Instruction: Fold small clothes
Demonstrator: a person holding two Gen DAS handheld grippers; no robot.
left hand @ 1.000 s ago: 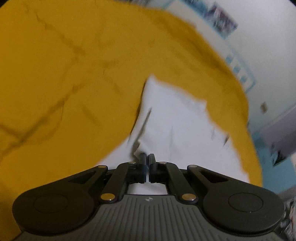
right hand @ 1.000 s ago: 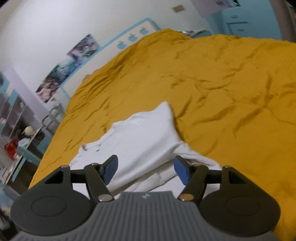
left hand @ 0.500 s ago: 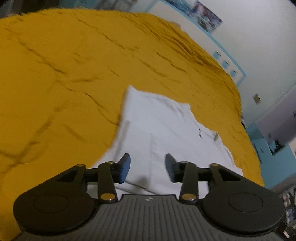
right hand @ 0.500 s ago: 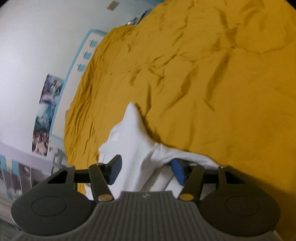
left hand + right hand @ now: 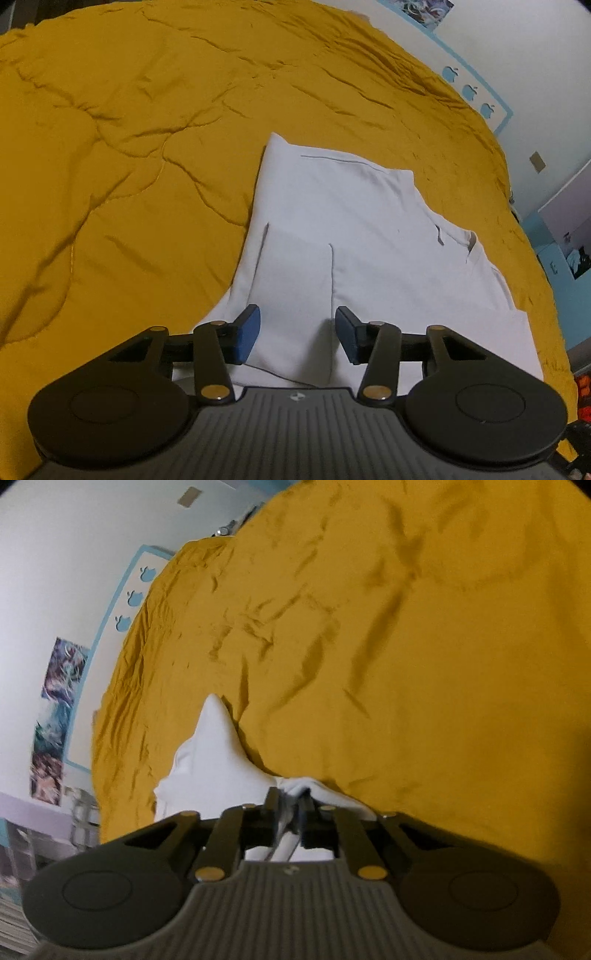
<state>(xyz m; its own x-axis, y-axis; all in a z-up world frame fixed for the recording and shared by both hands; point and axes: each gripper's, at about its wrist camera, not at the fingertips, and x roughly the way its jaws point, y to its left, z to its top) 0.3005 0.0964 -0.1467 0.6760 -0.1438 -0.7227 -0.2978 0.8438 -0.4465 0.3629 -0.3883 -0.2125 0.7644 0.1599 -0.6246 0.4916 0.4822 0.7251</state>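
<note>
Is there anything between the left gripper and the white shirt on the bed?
Nothing visible. The left gripper, its jaws opening, hangs right over the white shirt on the yellow bedspread, with only bare cloth between the pads. The right gripper is closing on an edge.

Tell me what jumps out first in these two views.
A mustard-yellow bedspread fills both views. On it lies a white shirt, partly folded, just ahead of the left gripper, whose jaws are opening with no cloth pinched. The right gripper is closing on a bunched edge of the shirt.
</note>
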